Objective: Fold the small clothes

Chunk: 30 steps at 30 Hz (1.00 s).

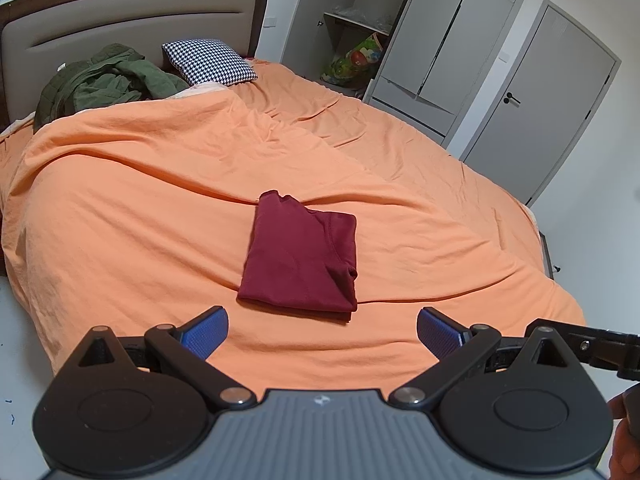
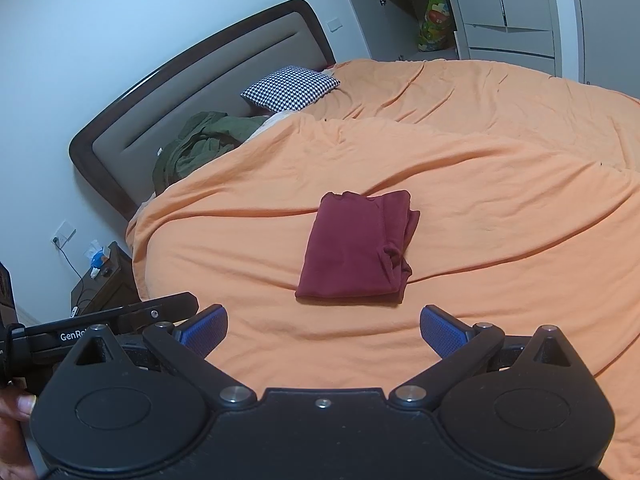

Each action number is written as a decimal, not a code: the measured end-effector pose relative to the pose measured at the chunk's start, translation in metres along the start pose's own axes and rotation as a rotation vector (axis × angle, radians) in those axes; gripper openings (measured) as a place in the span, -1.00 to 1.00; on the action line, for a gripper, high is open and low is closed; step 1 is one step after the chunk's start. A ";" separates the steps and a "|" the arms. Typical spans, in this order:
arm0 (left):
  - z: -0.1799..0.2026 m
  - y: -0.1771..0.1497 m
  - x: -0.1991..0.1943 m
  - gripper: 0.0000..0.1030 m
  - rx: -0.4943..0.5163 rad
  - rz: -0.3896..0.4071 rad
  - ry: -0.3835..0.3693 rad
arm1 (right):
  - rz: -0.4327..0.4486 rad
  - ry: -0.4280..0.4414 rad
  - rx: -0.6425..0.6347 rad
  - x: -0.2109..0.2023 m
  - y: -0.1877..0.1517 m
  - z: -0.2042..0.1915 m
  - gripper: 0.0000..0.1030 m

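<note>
Folded maroon shirt [image 1: 298, 254] on orange duvet [image 1: 140, 200]

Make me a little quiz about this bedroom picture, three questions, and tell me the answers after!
1. True or false: the dark red shirt on the orange blanket is already folded up.
2. Which thing lies closest to the headboard? A) the dark red shirt B) the green jacket C) the left gripper
3. Fill in the word: the right gripper holds nothing and its blue fingers are wide ____.

Key:
1. True. It lies as a neat folded block, flat on the blanket.
2. B. The jacket is bunched up beside the checked pillow.
3. Open. The left gripper is open too, and neither one touches the shirt.
</note>
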<state>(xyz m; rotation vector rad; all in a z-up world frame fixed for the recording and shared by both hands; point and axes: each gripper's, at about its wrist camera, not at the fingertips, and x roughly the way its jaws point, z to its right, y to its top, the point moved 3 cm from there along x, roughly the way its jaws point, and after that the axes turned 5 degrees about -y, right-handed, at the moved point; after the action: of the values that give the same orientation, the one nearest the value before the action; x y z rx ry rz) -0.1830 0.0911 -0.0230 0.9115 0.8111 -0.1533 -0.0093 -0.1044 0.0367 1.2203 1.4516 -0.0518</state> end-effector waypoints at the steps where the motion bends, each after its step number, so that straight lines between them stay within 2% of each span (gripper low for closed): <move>1: 0.000 0.000 0.000 0.99 -0.001 0.000 0.001 | 0.001 0.001 0.000 0.000 0.000 0.000 0.99; 17: -0.006 0.000 -0.007 0.99 0.000 0.008 -0.005 | 0.003 0.005 -0.011 0.000 -0.001 -0.006 0.99; 24: -0.011 0.001 -0.008 0.99 -0.023 0.007 -0.021 | 0.003 0.007 -0.014 0.001 0.000 -0.009 0.99; 26: -0.012 0.001 -0.008 0.99 -0.046 0.007 -0.048 | 0.003 0.007 -0.017 0.002 0.000 -0.011 0.99; 28: -0.016 0.001 -0.013 0.99 -0.088 0.037 -0.119 | 0.004 0.005 -0.018 0.002 0.000 -0.013 0.99; 29: -0.015 0.001 -0.018 0.99 -0.087 0.073 -0.117 | 0.004 0.006 -0.017 0.002 0.000 -0.013 0.99; 30: -0.012 0.001 -0.021 0.99 -0.060 0.094 -0.076 | 0.004 0.006 -0.015 0.002 0.000 -0.014 0.99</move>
<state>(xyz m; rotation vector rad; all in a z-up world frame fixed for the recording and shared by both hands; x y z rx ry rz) -0.2045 0.0962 -0.0124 0.8799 0.6974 -0.0804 -0.0184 -0.0943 0.0391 1.2123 1.4518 -0.0346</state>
